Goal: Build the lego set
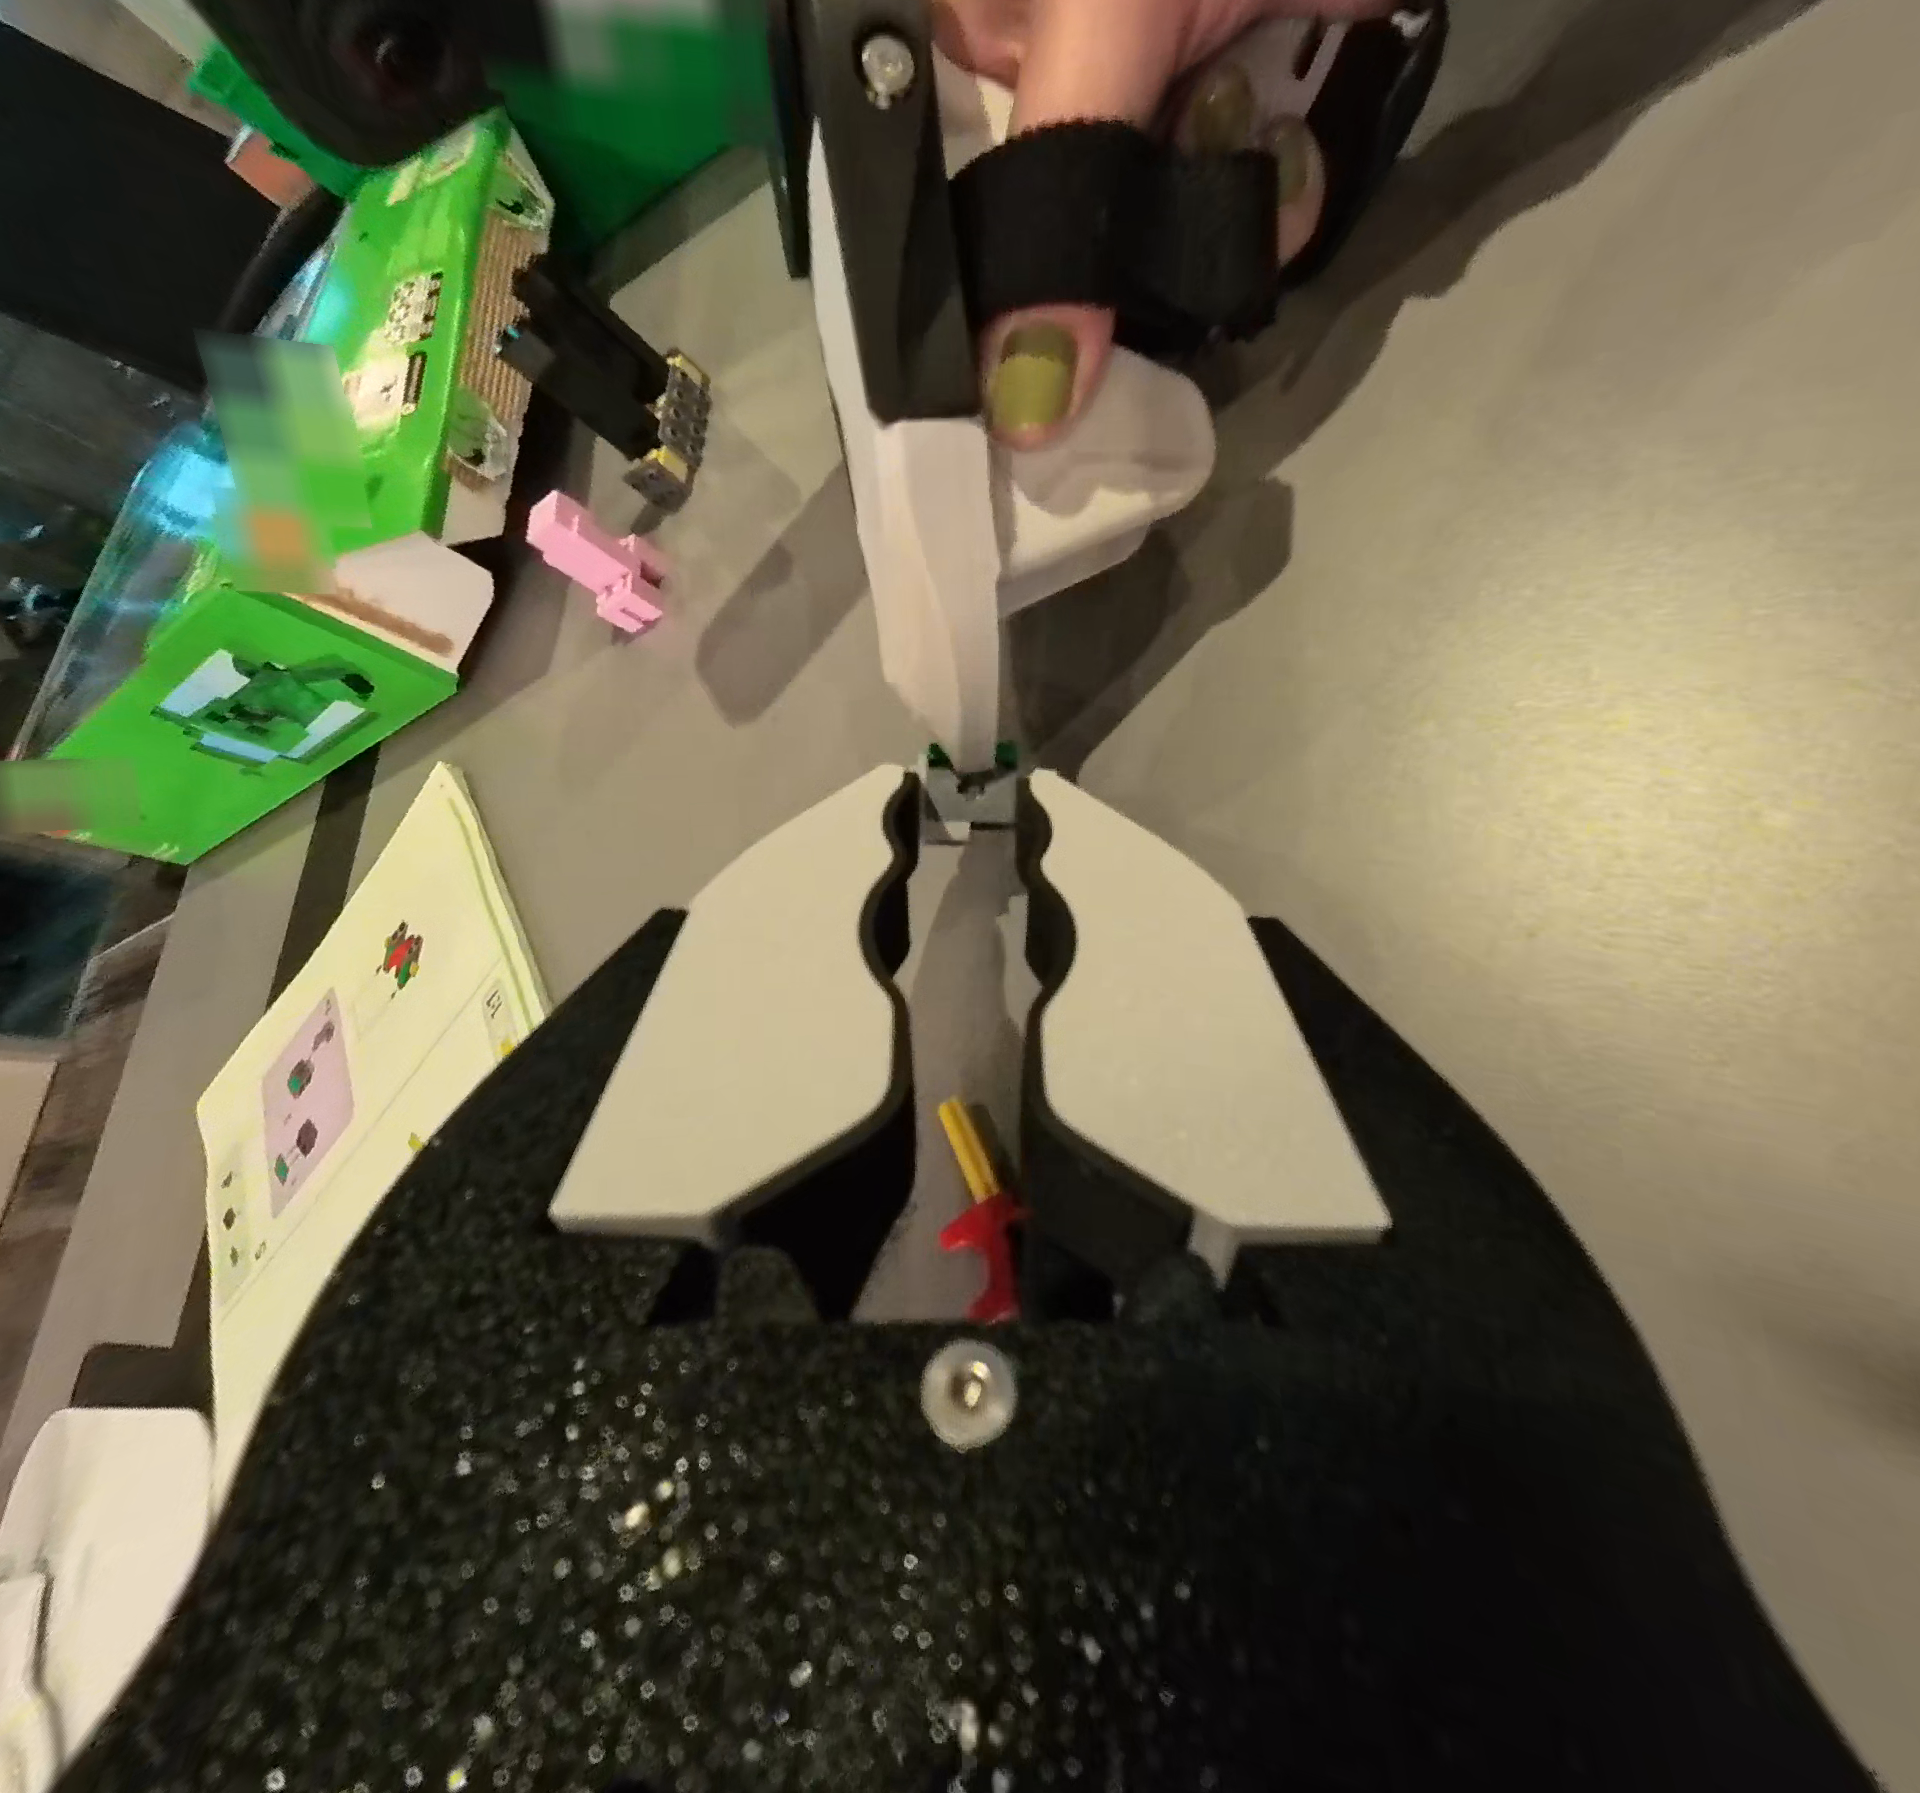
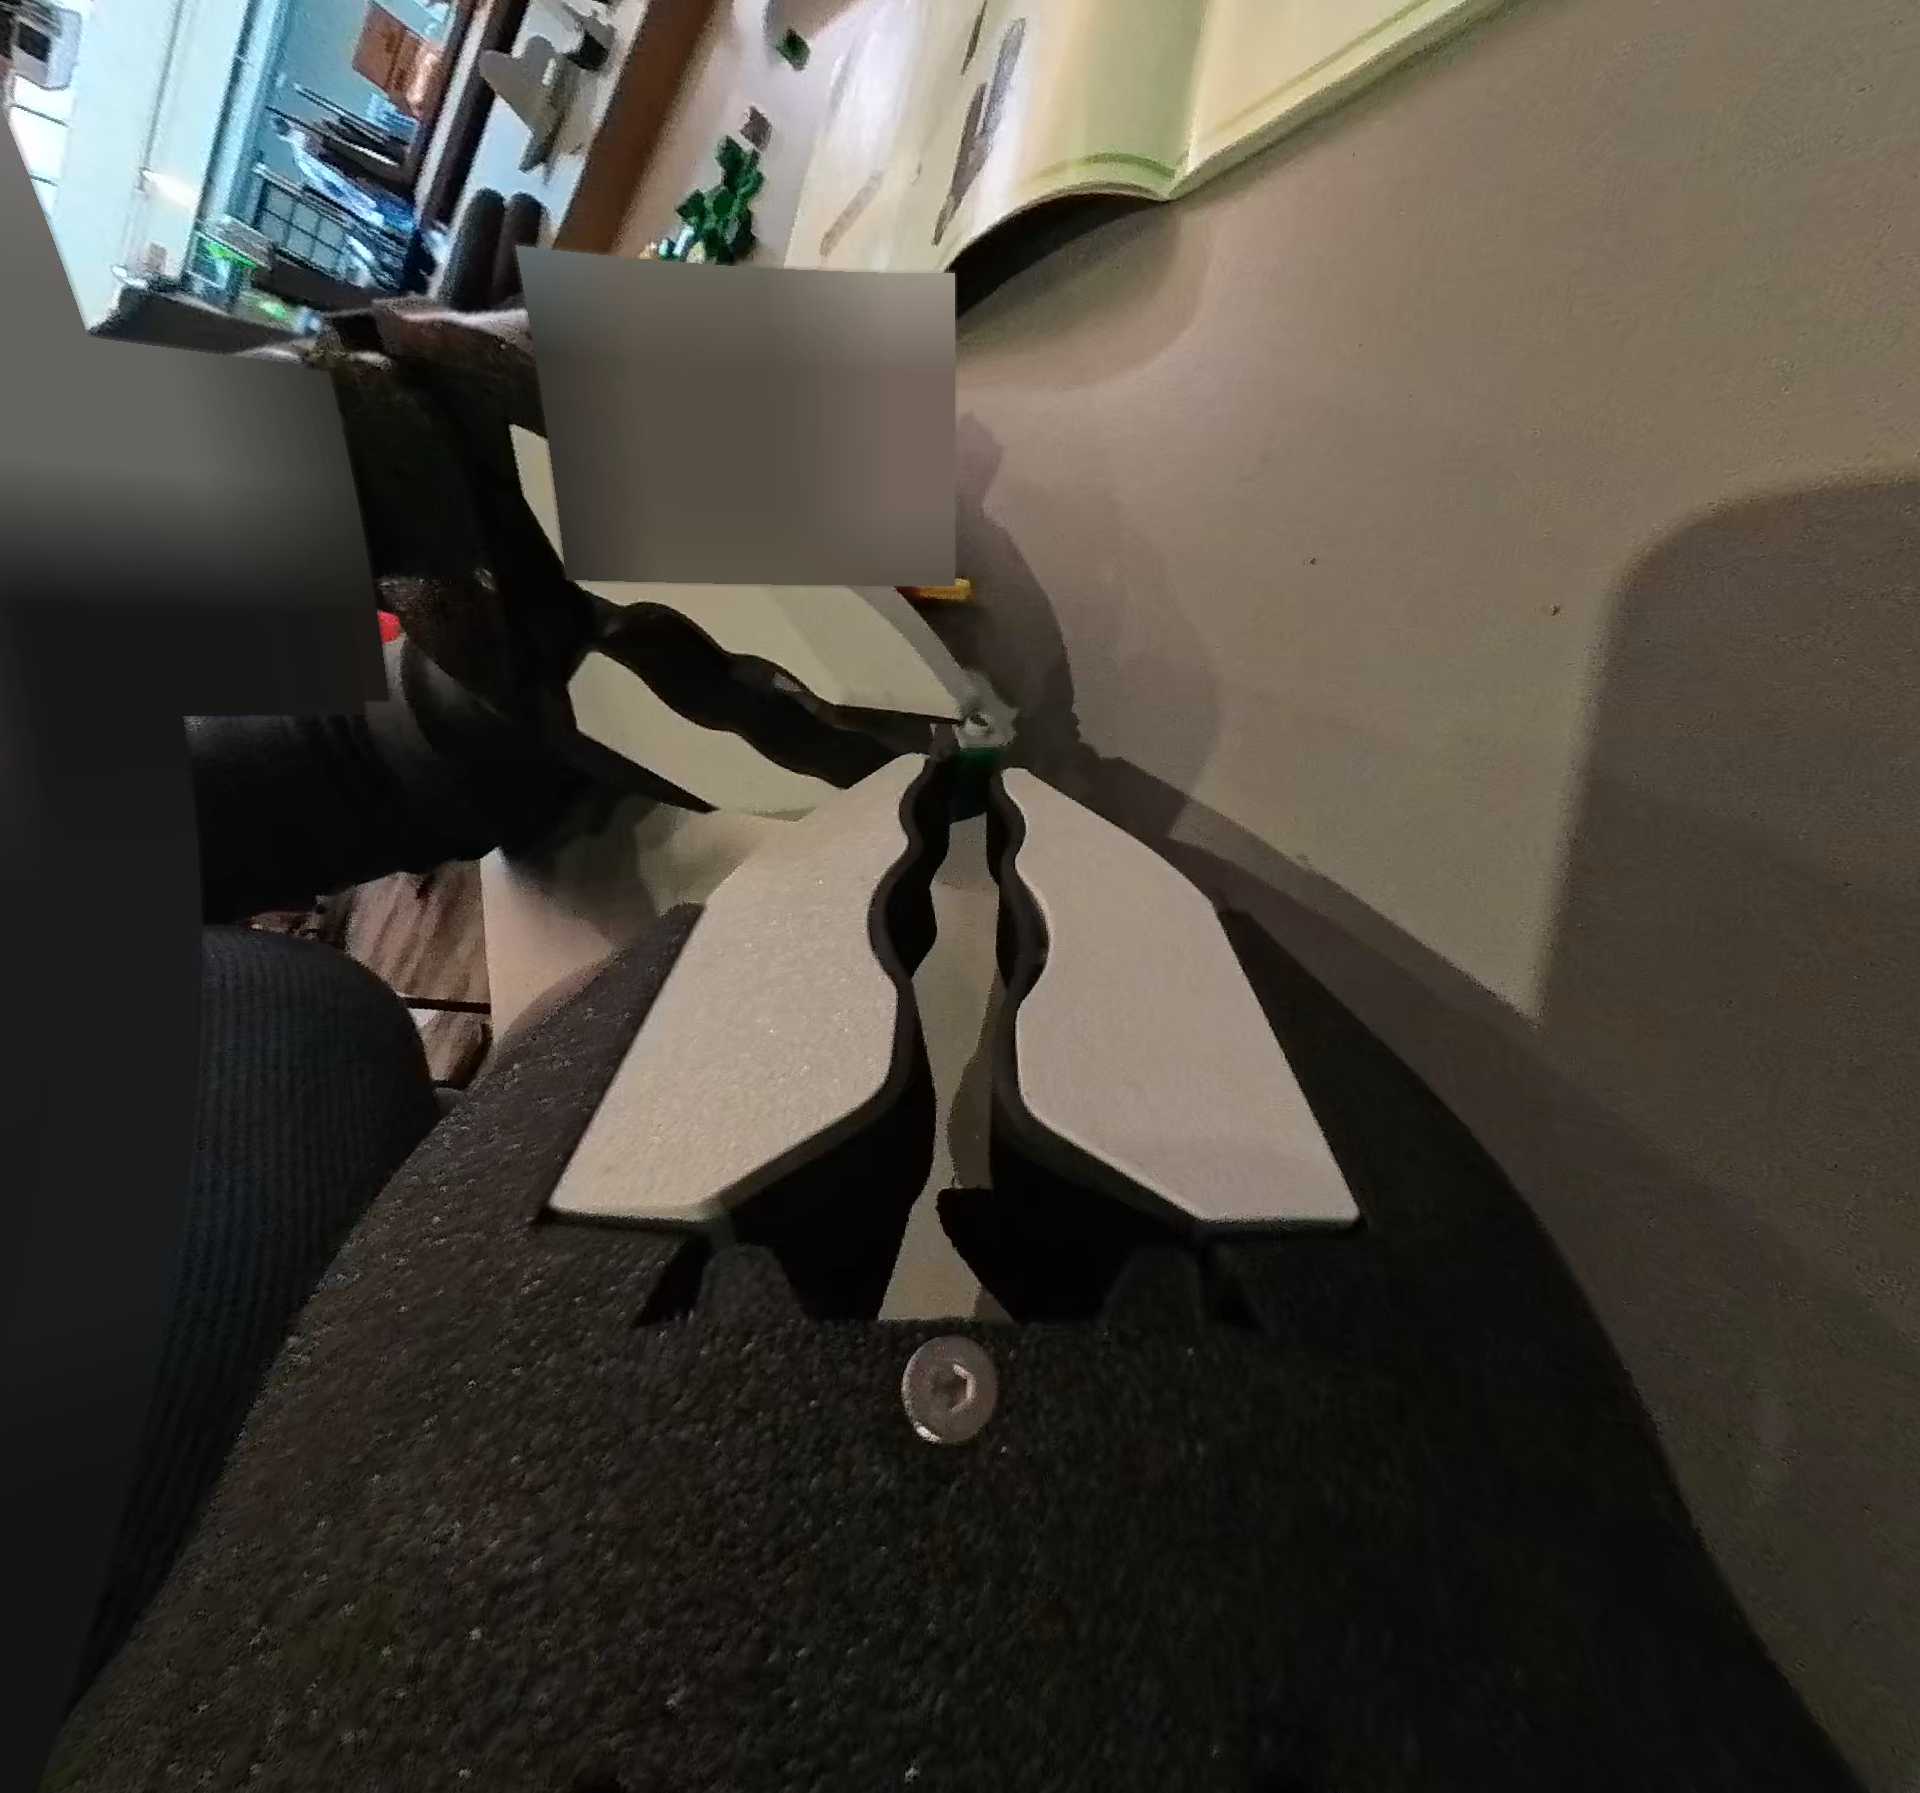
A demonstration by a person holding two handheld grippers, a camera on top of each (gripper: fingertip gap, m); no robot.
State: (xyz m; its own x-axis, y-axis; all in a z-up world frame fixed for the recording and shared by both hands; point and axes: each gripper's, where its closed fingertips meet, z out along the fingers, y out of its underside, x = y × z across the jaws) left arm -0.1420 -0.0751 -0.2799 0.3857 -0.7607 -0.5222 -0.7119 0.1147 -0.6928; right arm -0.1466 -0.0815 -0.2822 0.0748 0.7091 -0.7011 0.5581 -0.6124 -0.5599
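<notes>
My left gripper [image 1: 968,806] is shut on a small grey lego piece [image 1: 961,808] held above the grey table. My right gripper [image 2: 966,775] is shut on a small green lego piece [image 2: 971,764]. The two pieces meet tip to tip; in the left wrist view green [image 1: 940,757] shows just beyond the grey piece, and in the right wrist view the grey piece [image 2: 977,727] sits just beyond the green one. The right gripper comes down from the top of the left wrist view, a person's hand [image 1: 1132,81] on it. The left gripper's fingers [image 2: 727,704] enter the right wrist view from the left.
A pink lego figure [image 1: 597,564], a grey-and-black lego assembly [image 1: 665,424], green set boxes [image 1: 312,600] and an open instruction booklet [image 1: 374,1037] lie at the left. A red-and-yellow piece [image 1: 977,1213] lies under my left gripper. Green lego pieces [image 2: 727,205] lie beside the booklet [image 2: 1143,81]. Left and right tips are no more than a few centimetres apart.
</notes>
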